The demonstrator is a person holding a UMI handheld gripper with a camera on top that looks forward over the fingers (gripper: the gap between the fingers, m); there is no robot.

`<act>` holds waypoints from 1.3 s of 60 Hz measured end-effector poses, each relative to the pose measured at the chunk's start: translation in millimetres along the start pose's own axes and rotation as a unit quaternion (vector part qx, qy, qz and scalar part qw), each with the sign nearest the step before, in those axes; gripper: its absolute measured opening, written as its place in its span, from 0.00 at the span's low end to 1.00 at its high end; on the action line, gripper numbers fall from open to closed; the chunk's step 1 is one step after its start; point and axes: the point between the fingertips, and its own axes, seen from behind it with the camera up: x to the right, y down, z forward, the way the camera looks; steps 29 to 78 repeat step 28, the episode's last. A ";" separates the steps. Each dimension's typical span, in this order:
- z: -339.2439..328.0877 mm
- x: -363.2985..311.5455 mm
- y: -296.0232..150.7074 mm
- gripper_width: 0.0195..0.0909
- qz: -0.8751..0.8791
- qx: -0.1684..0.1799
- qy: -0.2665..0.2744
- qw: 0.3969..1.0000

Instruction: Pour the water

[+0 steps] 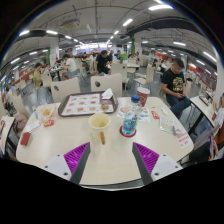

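Note:
A clear water bottle (129,119) with a blue cap and a label stands upright on the pale round table (112,160), beyond my right finger. Just left of it stands a yellow cup (99,126) with a stick in it. My gripper (111,158) hovers over the near part of the table, well short of both. Its two fingers (76,155) with purple pads are spread wide, with only bare tabletop between them.
A dark tray (87,104) with several snacks lies at the far side of the table. A red cup (143,95) and a white box (108,95) stand near it. A paper cup (45,113) sits left. People sit around in a busy canteen with chairs.

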 end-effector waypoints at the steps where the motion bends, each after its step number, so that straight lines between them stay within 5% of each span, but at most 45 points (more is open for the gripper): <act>1: -4.9 -3.3 0.6 0.92 -0.001 0.001 -0.001 1.000; 78: -43.3 -35.9 3.6 0.92 -0.030 0.011 -0.022 0.999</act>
